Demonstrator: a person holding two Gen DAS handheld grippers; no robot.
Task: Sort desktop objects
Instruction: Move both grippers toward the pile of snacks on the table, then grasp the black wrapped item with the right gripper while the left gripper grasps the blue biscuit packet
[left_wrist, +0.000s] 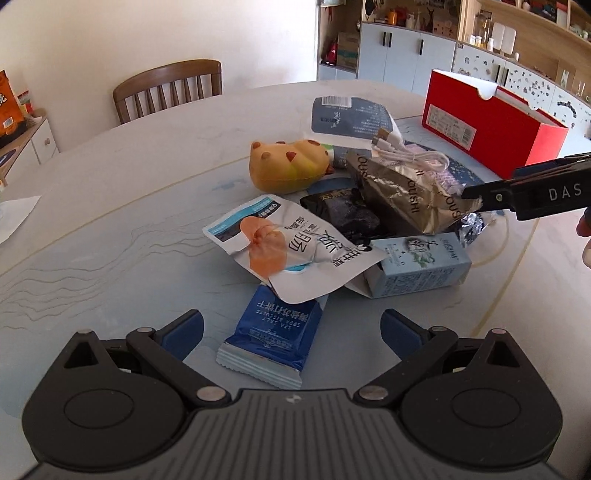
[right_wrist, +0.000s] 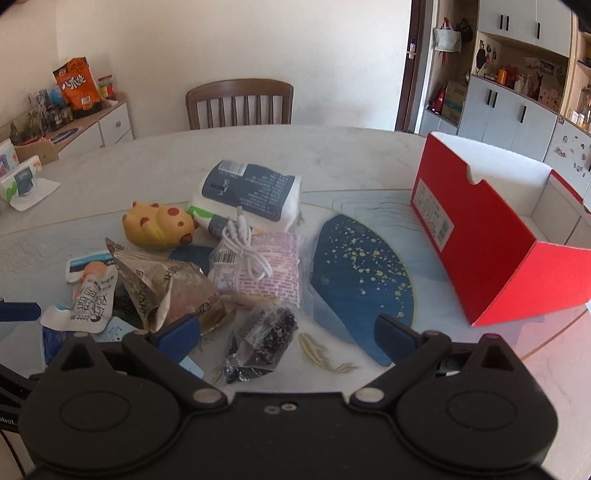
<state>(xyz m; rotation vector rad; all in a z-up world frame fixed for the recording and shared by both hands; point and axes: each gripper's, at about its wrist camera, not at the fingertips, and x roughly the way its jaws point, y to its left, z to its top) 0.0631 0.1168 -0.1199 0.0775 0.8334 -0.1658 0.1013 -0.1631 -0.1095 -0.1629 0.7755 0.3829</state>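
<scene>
Room: dining table (left_wrist: 110, 206), one chair (left_wrist: 168, 90) beyond.
Left gripper (left_wrist: 291, 328): released, blue biscuit packet (left_wrist: 271, 339) between its fingers.
Right gripper (right_wrist: 286, 334): spread wide, dark snack packet (right_wrist: 258, 339) between fingers; foil bag (right_wrist: 173, 291) against the left one.
Obstacles: white pouch (left_wrist: 291, 247) overlaps the biscuits.
Right view only: red box (right_wrist: 491, 236) interior.
</scene>
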